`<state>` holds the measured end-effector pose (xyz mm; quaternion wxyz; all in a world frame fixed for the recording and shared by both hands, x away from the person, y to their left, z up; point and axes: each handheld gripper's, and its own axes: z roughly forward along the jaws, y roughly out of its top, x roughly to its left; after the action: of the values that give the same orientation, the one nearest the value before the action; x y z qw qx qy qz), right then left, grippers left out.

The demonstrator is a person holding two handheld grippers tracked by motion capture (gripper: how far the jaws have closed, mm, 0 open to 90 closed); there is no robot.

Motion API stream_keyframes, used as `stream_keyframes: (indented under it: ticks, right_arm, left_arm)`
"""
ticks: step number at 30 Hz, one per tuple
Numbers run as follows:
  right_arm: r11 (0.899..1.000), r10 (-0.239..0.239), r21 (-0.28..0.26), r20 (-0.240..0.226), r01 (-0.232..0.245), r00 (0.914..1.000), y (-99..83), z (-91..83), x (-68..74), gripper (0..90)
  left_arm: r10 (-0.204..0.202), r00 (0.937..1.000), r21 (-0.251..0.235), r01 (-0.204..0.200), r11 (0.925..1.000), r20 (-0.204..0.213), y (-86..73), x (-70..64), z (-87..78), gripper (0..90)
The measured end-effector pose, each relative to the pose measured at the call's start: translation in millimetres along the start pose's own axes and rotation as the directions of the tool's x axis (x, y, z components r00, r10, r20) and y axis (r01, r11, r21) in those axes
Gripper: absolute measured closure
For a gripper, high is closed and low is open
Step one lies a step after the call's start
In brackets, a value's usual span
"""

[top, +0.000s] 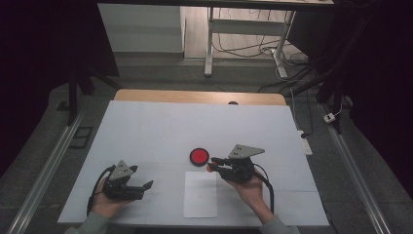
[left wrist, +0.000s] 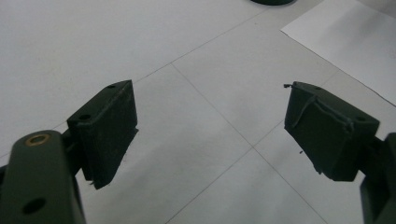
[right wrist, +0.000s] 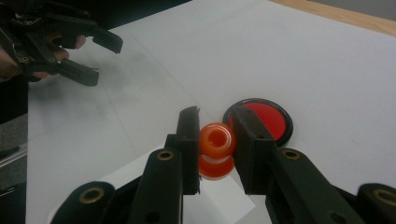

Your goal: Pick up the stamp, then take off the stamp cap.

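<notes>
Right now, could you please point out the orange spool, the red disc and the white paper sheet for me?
orange spool [right wrist: 215, 140]: right gripper view, its upper flange, between the jaws.
red disc [top: 199, 156]: high view, centre of its red face.
white paper sheet [top: 200, 197]: high view, middle of the sheet.

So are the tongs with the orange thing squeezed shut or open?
Shut. The right tongs press both jaws against the orange spool, beside the red dish.

Glossy plastic on matt surfaces
Orange spool [right wrist: 215, 148] shiny smooth plastic; tongs [right wrist: 215, 149] matt black, pads rough; worktop [top: 160, 126] matt white.
</notes>
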<state>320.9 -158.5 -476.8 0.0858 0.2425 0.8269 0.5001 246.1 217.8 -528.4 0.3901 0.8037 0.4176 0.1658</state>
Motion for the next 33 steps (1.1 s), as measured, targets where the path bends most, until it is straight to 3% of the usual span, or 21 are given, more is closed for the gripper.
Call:
stream_keyframes:
  ticks: [12,33]
  right_arm:
    - [1.000,-0.020,0.016,-0.031,0.021,0.9993,2.3,12.7,10.4,72.1]
    - [1.000,-0.017,0.002,-0.024,0.017,0.9996,3.4,9.4,8.5,72.1]
  left_arm:
    - [-0.001,1.0000,0.003,0.001,1.0000,0.001,0.1,0.1,0.9,17.4]
    - [0.002,1.0000,0.000,-0.002,1.0000,0.001,0.5,-0.2,0.6,17.5]
